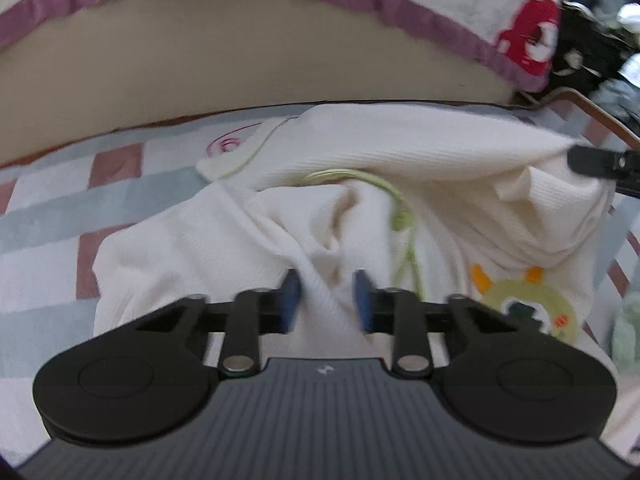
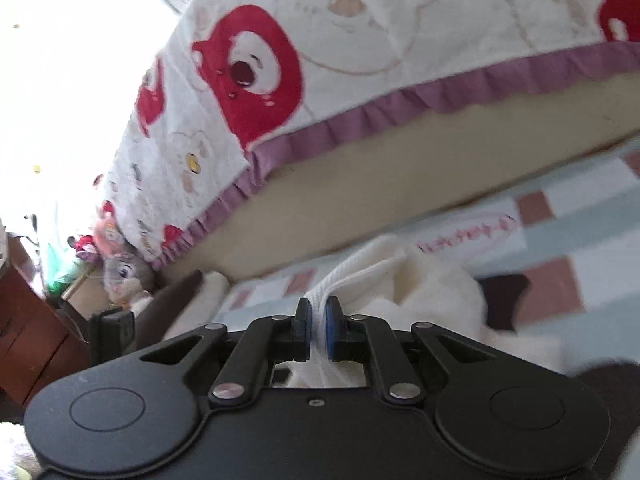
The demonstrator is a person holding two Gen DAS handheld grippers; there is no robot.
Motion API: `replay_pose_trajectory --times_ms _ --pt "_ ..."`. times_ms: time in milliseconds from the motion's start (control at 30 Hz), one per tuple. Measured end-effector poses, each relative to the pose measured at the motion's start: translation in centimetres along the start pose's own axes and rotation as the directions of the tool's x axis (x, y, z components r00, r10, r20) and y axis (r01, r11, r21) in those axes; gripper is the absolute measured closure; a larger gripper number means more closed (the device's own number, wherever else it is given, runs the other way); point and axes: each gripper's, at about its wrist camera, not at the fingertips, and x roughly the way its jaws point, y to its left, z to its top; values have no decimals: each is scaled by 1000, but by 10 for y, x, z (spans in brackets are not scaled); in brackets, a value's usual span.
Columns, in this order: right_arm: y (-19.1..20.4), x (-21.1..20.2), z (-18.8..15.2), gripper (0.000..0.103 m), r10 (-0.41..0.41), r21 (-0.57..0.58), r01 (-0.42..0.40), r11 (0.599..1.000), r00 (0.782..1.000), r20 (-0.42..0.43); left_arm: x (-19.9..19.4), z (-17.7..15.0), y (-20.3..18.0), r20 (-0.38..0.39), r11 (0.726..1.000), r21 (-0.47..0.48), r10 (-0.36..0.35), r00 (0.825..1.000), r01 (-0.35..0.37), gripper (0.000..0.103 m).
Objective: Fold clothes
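Observation:
A cream ribbed garment [image 1: 400,152] with green trim [image 1: 400,208] and a round printed figure [image 1: 528,300] lies crumpled on a checked mat [image 1: 52,216]. My left gripper [image 1: 326,300] sits at the garment's near side. A raised fold of the cloth fills the gap between its blue pads [image 1: 290,300]. My right gripper [image 2: 318,320] is shut on a bunched white edge of the same garment [image 2: 432,292]. In the left wrist view the right gripper [image 1: 580,158] shows at the right edge, pulling a corner of the cloth taut.
Behind the garment rises a bed's beige side [image 1: 240,60], overhung by a quilt [image 2: 360,40] with red bears and a purple frill. A plush toy [image 2: 124,276] and brown wooden furniture [image 2: 24,340] stand left of the right gripper. Mint cloth [image 1: 628,328] lies at the right.

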Motion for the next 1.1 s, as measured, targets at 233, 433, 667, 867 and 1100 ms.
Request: replay_pose_trajectory --times_ms 233,433,667,867,1100 --pt "-30 -52 -43 95 -672 -34 673 739 733 -101 -16 -7 -30 8 997 71 -16 1000 15 78" --pt "-41 -55 -45 93 -776 -47 777 628 621 -114 -16 -3 -56 25 997 -25 -76 997 77 77" --pt "-44 -73 -32 58 -564 71 560 826 823 74 -19 6 -88 22 992 87 -92 996 90 62" --pt "-9 -1 -35 50 -442 -227 434 872 897 16 6 0 -81 -30 996 41 -83 996 84 62" --pt "-18 52 -34 50 -390 -256 360 897 918 -75 21 9 -67 -89 993 -71 -99 991 93 64"
